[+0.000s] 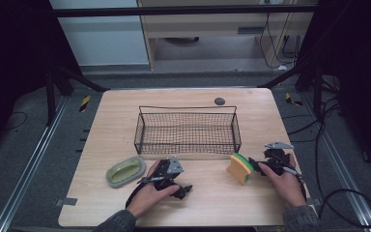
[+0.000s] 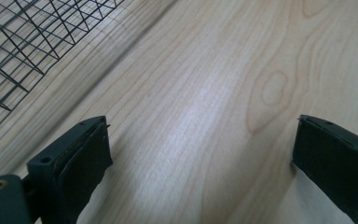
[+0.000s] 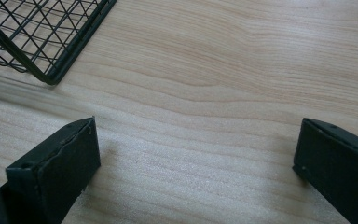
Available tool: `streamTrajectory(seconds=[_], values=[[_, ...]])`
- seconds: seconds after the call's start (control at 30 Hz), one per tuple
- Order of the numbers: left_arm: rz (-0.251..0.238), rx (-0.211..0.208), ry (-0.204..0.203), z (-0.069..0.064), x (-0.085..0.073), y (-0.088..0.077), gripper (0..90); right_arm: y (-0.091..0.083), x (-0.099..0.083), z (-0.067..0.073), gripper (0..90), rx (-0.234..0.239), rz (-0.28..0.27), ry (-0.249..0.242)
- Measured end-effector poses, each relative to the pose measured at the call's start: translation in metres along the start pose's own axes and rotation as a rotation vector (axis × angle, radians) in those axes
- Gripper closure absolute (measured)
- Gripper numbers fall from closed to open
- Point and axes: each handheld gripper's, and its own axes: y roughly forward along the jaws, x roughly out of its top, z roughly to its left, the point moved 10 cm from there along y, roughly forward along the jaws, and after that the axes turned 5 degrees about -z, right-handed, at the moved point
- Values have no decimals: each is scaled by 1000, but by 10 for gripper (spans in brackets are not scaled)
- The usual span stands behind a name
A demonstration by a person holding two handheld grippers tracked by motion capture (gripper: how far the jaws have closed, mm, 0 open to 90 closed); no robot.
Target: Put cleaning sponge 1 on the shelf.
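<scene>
Both grippers lay low on the table (image 1: 207, 203), in front of the wire basket (image 1: 187, 130). Left gripper (image 2: 200, 154): jaws wide apart, nothing between. Right gripper (image 3: 198, 158): jaws likewise apart and empty. The sponge (image 1: 240, 167) stood just beside the right gripper; the green soap dish (image 1: 124, 171) lay left of the left hand (image 1: 149, 193).

Risk, judged: 1 careless sweep could topple the sponge, and lifting it carelessly could snag the basket rim.

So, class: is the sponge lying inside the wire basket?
No, the sponge sits on the table, outside the wire basket.
</scene>
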Motion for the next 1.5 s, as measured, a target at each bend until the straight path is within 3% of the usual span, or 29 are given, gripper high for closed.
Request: streamTrajectory(seconds=[0.03, 0.07, 0.1, 0.13, 0.17, 0.2, 0.3, 0.33, 0.37, 0.4, 0.43, 0.47, 0.5, 0.57, 0.6, 0.67, 0.7, 0.77, 0.8, 0.9, 0.97, 1.0, 1.13, 1.33, 1.5], values=[[14, 4, 11, -1, 1, -3, 33, 0, 0, 0, 6, 0, 0, 0], [56, 4, 70, -2, 1, -13, 50, 0, 0, 1, 6, 1, -2, -3], [56, 4, 70, -2, 1, -13, 50, 0, 0, 1, 6, 1, -2, -3], [72, 22, 112, -1, 5, -23, 52, 0, 0, 1, 6, 2, -1, -8], [72, 22, 112, -1, 5, -23, 53, 0, 0, 1, 6, 2, -1, -8], [109, 23, 146, 2, 7, -36, 52, -1, -1, 1, 6, 5, -2, -6], [158, 27, 160, 11, 11, -56, 53, -1, -1, 2, 6, 7, 0, -10], [174, 46, 170, 17, 11, -63, 54, -2, -1, 3, 6, 9, 0, -4], [174, 46, 170, 17, 11, -63, 54, -2, -1, 3, 6, 9, 0, -4], [217, 62, 187, 29, 9, -76, 52, -2, -1, 3, 6, 10, 0, -3], [217, 62, 187, 29, 9, -76, 41, -2, -1, 3, 6, 10, 0, -3], [231, 79, 160, 43, 9, -89, 31, -2, -2, 3, 6, 10, 0, -6], [231, 79, 160, 43, 9, -89, 28, -2, -2, 3, 6, 10, 0, -6], [222, 106, 122, 56, 9, -100, 35, -2, -2, 4, 6, 11, -2, -7], [249, 116, 123, 67, 5, -112, 42, -2, -2, 4, 6, 12, -2, -7], [258, 129, 133, 72, 3, -117, 87, -2, -2, 4, 6, 12, -2, -7], [294, 143, 152, 81, -3, -127, 112, -2, -2, 4, 6, 12, -2, -8], [310, 139, 148, 83, -6, -131, 118, -2, -2, 4, 6, 11, -1, -10], [341, 129, 145, 87, -13, -140, 175, -2, -2, 4, 6, 11, -1, -10], [362, 143, 145, 92, -18, -147, 217, -2, -2, 4, 6, 12, -1, -10], [386, 126, 139, 94, -24, -152, 286, -2, -2, 4, 6, 12, -1, -11], [420, 123, 143, 97, -31, -155, 311, -2, -2, 4, 6, 12, -1, -11], [460, 142, 121, 104, -39, -159, 394, -2, -2, 4, 6, 11, -1, -10], [510, 107, 89, 109, -52, -156, 464, -2, -2, 4, 6, 12, -1, -10], [554, 82, 82, 114, -60, -151, 465, -2, -2, 4, 6, 12, -1, -10]])
